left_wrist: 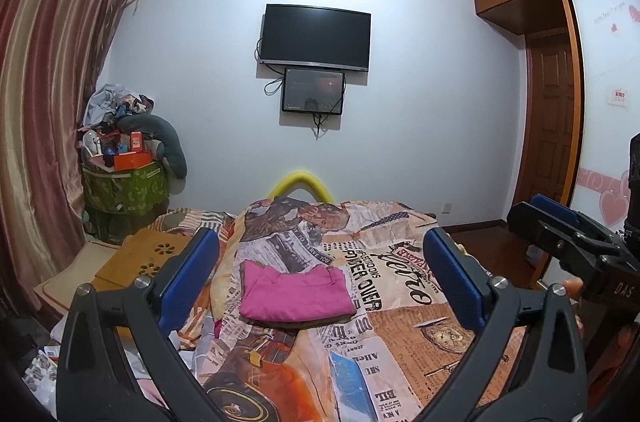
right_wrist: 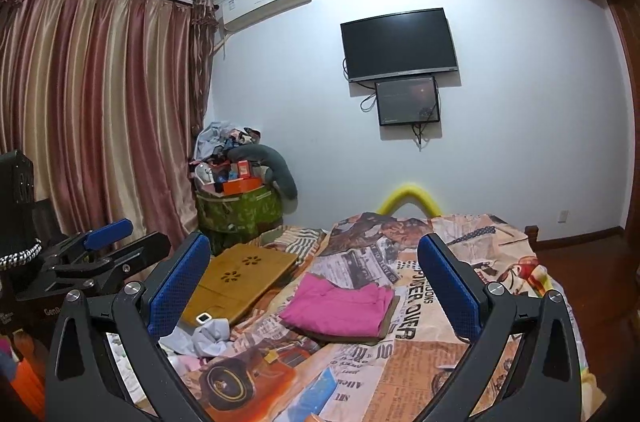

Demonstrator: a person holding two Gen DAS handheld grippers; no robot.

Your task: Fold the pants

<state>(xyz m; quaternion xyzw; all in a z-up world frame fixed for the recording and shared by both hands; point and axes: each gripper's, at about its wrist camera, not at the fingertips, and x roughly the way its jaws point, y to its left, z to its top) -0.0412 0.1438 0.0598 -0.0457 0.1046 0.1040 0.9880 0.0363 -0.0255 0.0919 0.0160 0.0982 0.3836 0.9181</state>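
Note:
Pink pants (left_wrist: 295, 294) lie folded into a flat rectangle on the newspaper-print bedspread (left_wrist: 400, 302), on top of a brownish folded piece. They also show in the right wrist view (right_wrist: 340, 306). My left gripper (left_wrist: 320, 278) is open and empty, held above the bed with the pants seen between its blue pads. My right gripper (right_wrist: 314, 282) is open and empty, also raised back from the pants. The right gripper shows at the right edge of the left wrist view (left_wrist: 560, 222), and the left gripper at the left of the right wrist view (right_wrist: 104, 246).
A wooden lap tray (right_wrist: 240, 278) lies on the bed left of the pants, with crumpled paper (right_wrist: 208, 338) beside it. A green hamper (right_wrist: 236, 210) piled with clutter stands by the curtain (right_wrist: 100, 122). A TV (right_wrist: 398, 44) hangs on the far wall. A wardrobe (left_wrist: 560, 82) is at the right.

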